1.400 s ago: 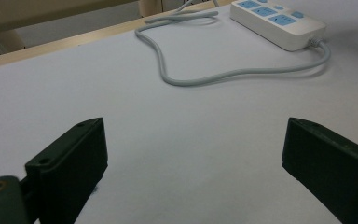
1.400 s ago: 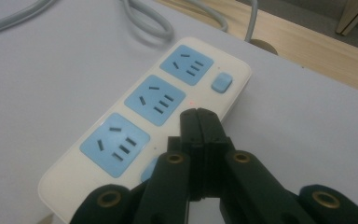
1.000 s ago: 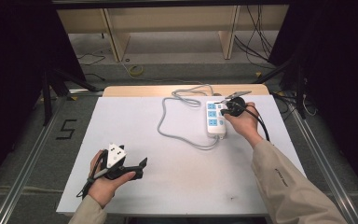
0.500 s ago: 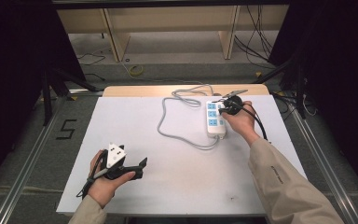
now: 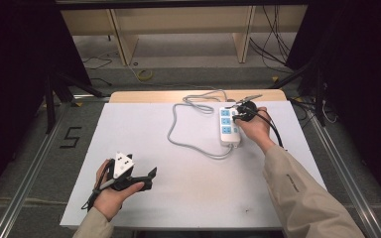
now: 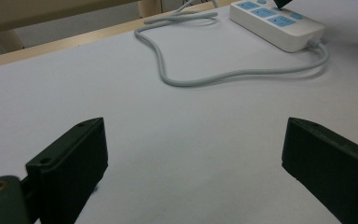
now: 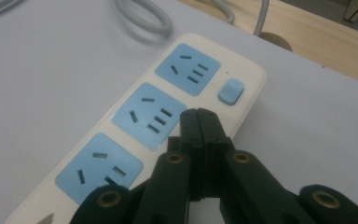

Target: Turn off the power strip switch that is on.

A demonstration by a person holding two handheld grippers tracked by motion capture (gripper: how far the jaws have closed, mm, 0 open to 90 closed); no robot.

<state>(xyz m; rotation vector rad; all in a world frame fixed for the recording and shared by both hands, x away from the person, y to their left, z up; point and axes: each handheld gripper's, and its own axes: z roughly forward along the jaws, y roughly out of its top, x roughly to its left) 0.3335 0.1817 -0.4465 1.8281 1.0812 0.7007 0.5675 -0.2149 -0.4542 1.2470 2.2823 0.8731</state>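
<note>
Right tongs (image 7: 198,116) stay pressed together over power strip (image 7: 168,116), unmoved.

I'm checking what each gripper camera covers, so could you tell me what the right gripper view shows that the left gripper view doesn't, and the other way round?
The right gripper view shows the right gripper with its jaws pressed together above the power strip's edge, and its blue switch up close, with the socket slots legible. The left gripper view shows the left gripper with jaws wide apart over bare white table, and the grey cable's long loop leaving the strip's end. Both show the white strip with blue sockets, part of the cable, and the wooden table edge.
</note>
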